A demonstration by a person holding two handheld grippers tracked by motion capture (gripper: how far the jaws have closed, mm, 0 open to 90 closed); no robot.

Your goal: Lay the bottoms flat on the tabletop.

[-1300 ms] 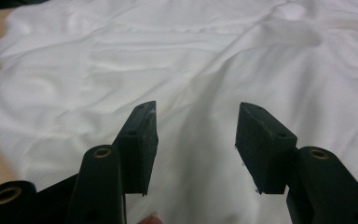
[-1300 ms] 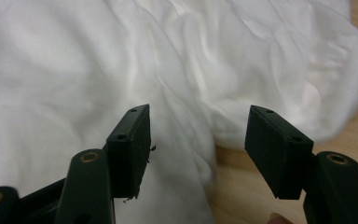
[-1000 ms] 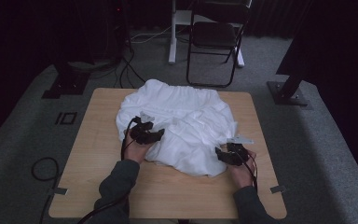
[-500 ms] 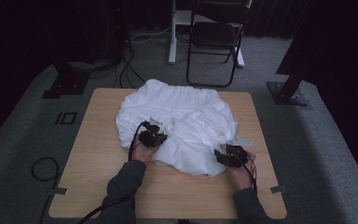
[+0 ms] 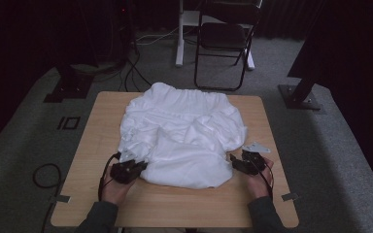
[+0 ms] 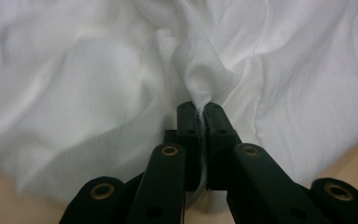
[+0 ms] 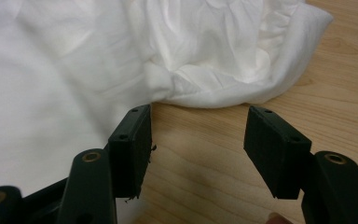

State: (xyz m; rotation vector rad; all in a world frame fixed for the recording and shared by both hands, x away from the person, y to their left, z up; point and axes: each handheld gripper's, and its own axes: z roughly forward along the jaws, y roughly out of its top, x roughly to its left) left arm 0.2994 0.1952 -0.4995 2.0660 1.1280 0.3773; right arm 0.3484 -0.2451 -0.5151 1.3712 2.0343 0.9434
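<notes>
**Two grippers, one slim pinch on a rumpled cloth**

Heaped across the middle of the wooden table [image 5: 175, 208], near hem lying between both hands: white cloth [image 5: 184, 131]. Clamped at its near left corner with the left gripper [image 5: 137, 167], jaws pressed together on a thin twisted fold and nothing more. Waiting at the near right edge with the right gripper [image 5: 237, 164], jaws spread wide over bare wood, hem close beside one pad but not gripped.

Likely trouble from here: pulling or lifting on so slim a pinch and losing it, thin fabric sliding out from between the pads and dropping back onto the heap. Equally risky: closing on the right without first pushing in under the hem, and so biting on air or scraping the tabletop. Also worth watching: catching several layers at once on either side, given the folds overlapping near both corners, and dragging the whole bundle toward the table's near edge instead of spreading it.
</notes>
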